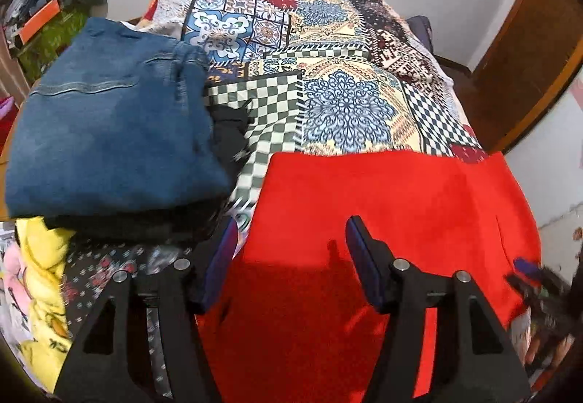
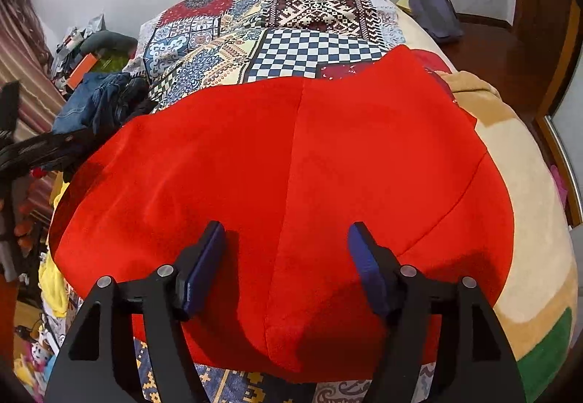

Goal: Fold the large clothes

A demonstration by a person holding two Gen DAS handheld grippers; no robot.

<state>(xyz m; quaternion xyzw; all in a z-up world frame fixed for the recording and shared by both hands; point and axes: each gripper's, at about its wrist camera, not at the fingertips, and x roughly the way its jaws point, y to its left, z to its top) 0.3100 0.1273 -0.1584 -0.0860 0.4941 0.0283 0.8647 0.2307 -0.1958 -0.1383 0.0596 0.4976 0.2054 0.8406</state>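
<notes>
A large red garment [image 1: 382, 220] lies spread flat on the patchwork bedspread [image 1: 328, 75]. In the right wrist view the red garment [image 2: 291, 166] fills the middle, with a seam running down its centre. My left gripper [image 1: 291, 231] is open and empty, hovering over the garment's near left part. My right gripper [image 2: 288, 239] is open and empty above the garment's near edge, straddling the seam. The right gripper also shows at the far right edge of the left wrist view [image 1: 535, 279], blurred.
A folded stack with blue jeans [image 1: 109, 118] on top sits on the bed to the left; the jeans show in the right wrist view [image 2: 91, 104] too. Yellow cloth [image 1: 40, 275] lies below it. A beige blanket [image 2: 528, 220] lies right. A wooden door [image 1: 528, 57] stands far right.
</notes>
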